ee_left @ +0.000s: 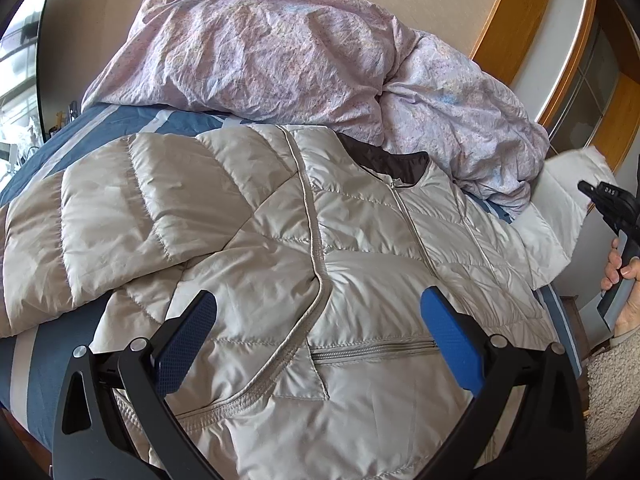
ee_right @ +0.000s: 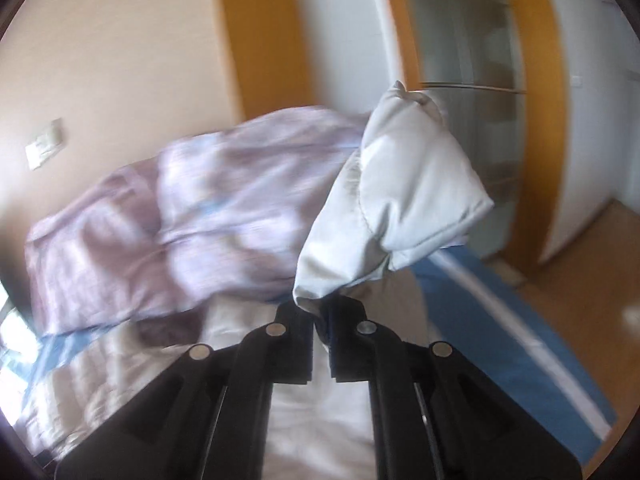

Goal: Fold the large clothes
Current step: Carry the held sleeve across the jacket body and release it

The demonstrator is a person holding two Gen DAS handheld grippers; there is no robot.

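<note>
A pale beige quilted jacket [ee_left: 280, 240] lies front up on the bed, zip closed, one sleeve folded across its left side. My left gripper [ee_left: 320, 328] hovers open over the jacket's lower front, blue pads wide apart with nothing between them. At the right edge of the left wrist view my right gripper [ee_left: 600, 196] lifts the other sleeve [ee_left: 560, 208] off the bed. In the blurred right wrist view the right gripper [ee_right: 320, 320] is shut on that sleeve's end [ee_right: 392, 200], which stands up above the jaws.
A crumpled pink duvet [ee_left: 304, 64] is heaped at the head of the bed, touching the jacket's collar. The blue striped sheet [ee_left: 120, 120] shows around the jacket. A wooden-framed glass door [ee_right: 472, 100] and wood floor [ee_right: 580, 280] lie to the right. A person's hand [ee_left: 618, 268] holds the right gripper.
</note>
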